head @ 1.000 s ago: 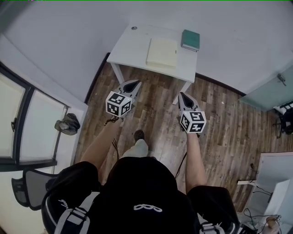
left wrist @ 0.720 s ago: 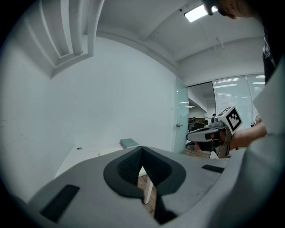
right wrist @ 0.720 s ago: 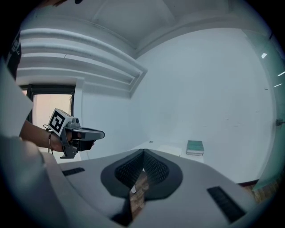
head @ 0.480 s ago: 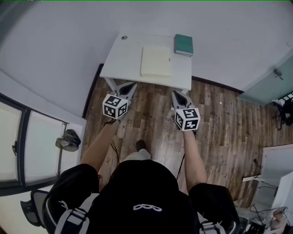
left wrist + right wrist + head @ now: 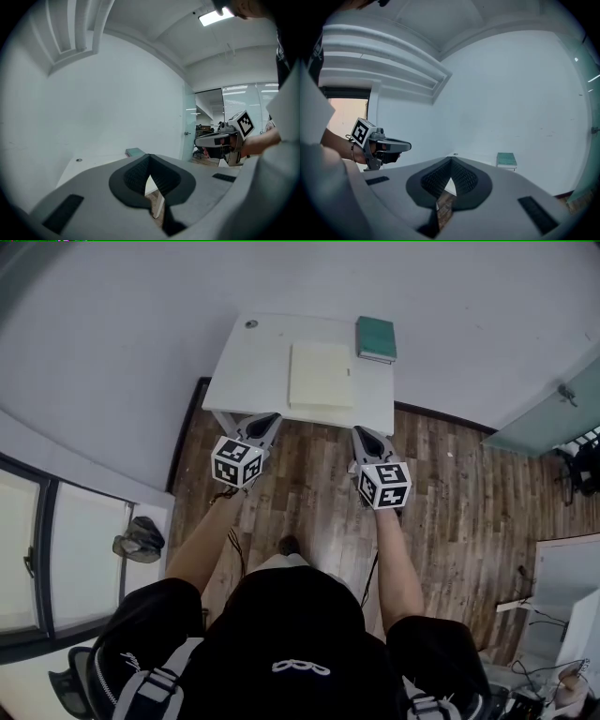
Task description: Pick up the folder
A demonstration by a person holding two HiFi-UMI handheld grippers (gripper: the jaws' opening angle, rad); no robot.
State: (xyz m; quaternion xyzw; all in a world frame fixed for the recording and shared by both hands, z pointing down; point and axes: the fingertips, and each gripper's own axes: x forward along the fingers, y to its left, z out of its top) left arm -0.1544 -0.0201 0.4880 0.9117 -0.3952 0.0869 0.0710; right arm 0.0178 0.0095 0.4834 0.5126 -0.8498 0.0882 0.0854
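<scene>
A cream folder [image 5: 321, 376] lies flat in the middle of a small white desk [image 5: 253, 367] set against the wall, its slightly longer side seeming to run away from the person. A green book [image 5: 376, 338] sits just beside it at the far right corner, and a small round grommet [image 5: 250, 323] marks the far left one.

Short of the desk's near edge and over the wood floor [image 5: 450, 493], a person holds two grippers pointed at the desk. The left gripper [image 5: 266, 419] and the right gripper [image 5: 360, 435] both have their jaws pressed together, with nothing between them.

The folder lies straight ahead of the fingertips, in the gap between the two lines of approach. Its left edge is nearer the left gripper and its right edge nearer the right, with neither hand clearly closer. Judging from this, the jaws must open before either can take an edge.
</scene>
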